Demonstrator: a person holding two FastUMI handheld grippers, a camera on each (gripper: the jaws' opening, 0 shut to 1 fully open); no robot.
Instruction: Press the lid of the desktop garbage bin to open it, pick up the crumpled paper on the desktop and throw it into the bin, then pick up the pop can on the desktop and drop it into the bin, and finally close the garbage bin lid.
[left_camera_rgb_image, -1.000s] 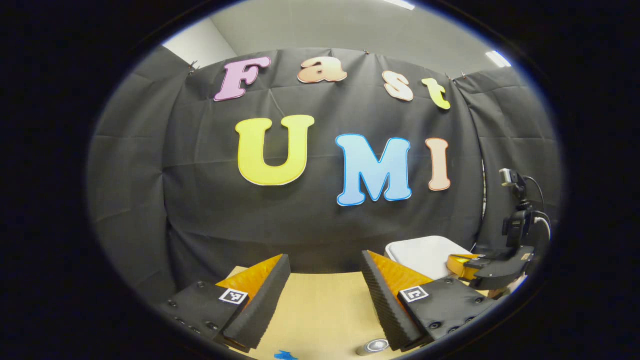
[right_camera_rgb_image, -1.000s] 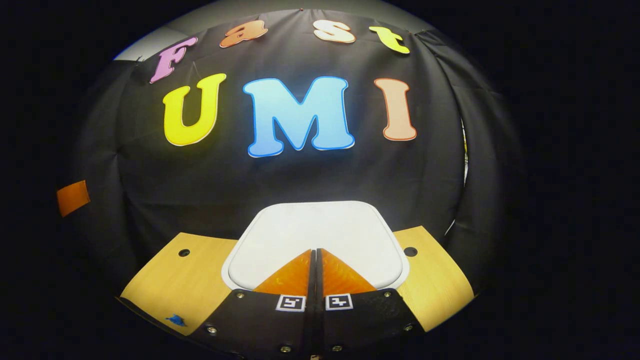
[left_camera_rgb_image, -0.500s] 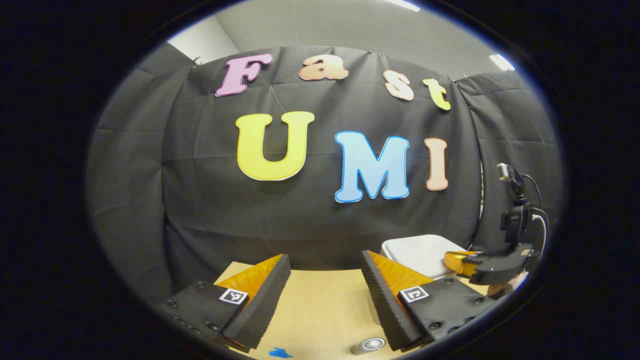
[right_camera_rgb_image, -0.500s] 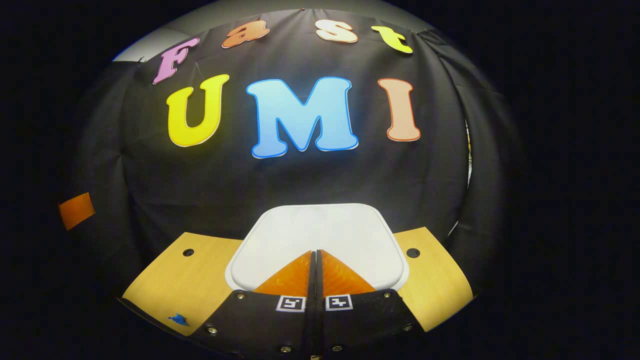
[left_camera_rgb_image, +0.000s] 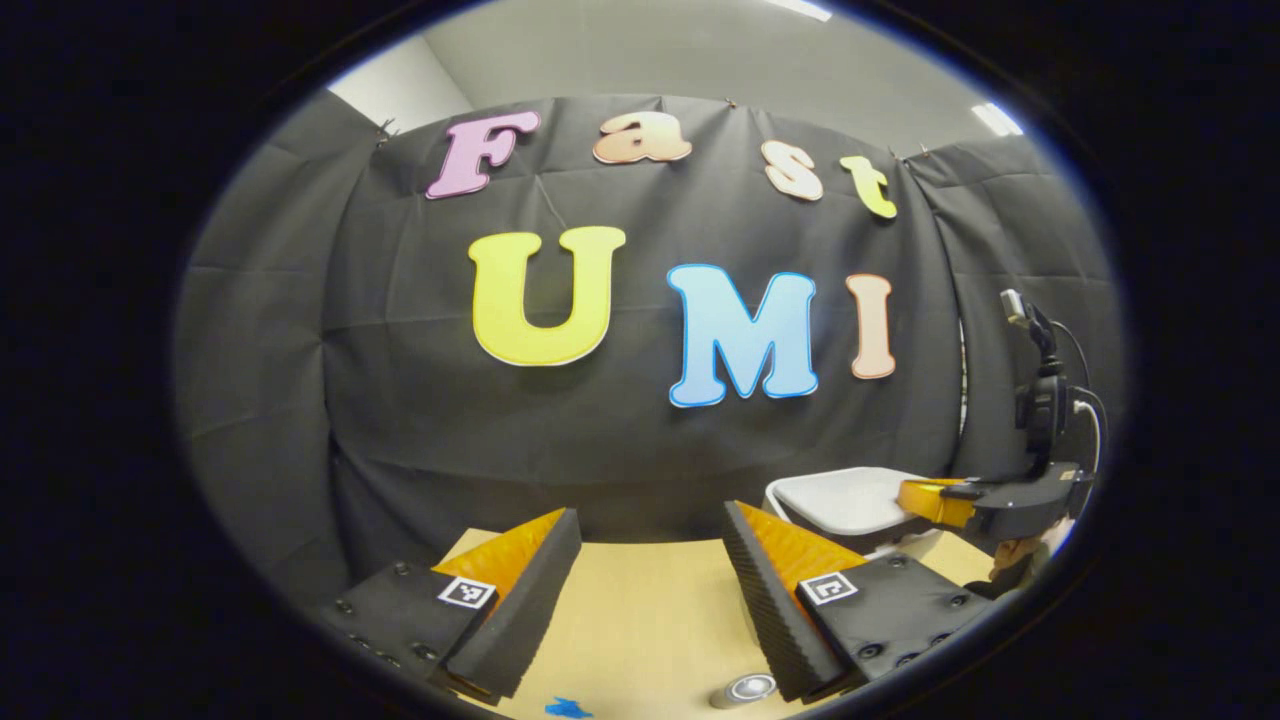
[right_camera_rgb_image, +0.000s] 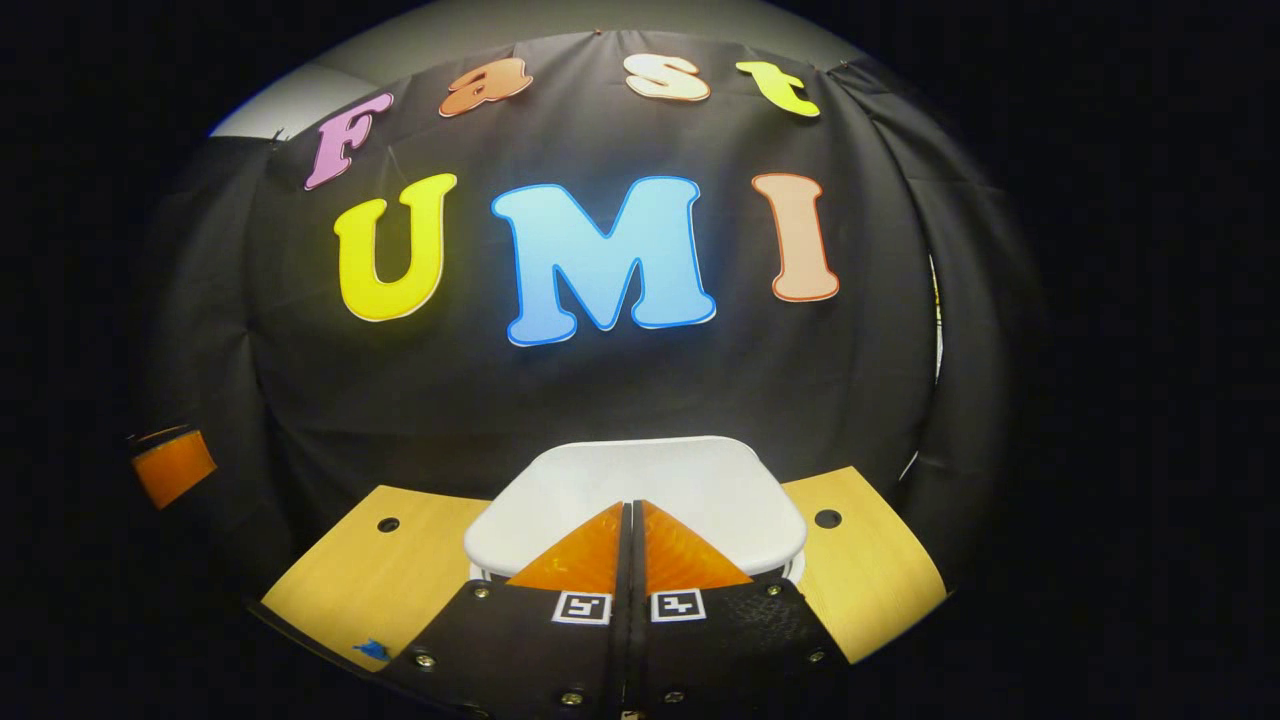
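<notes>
The white bin lid lies straight ahead in the right gripper view, its near edge lifted off the rim beneath. My right gripper is shut with nothing between its fingers, its tips at the lid's near edge; whether they touch it I cannot tell. In the left gripper view the lid sits at the right, with the right gripper reaching over it from the right. My left gripper hangs open above the table. The pop can's top peeks out low, beside its right finger.
The wooden table has a small round hole on each side of the bin and a blue mark near its front. The black cloth wall stands close behind the bin. A part of the left gripper shows at the far left edge.
The lid's near edge has tipped up from lying flat. My right gripper has risen slightly at the lid. The left gripper has hardly moved.
</notes>
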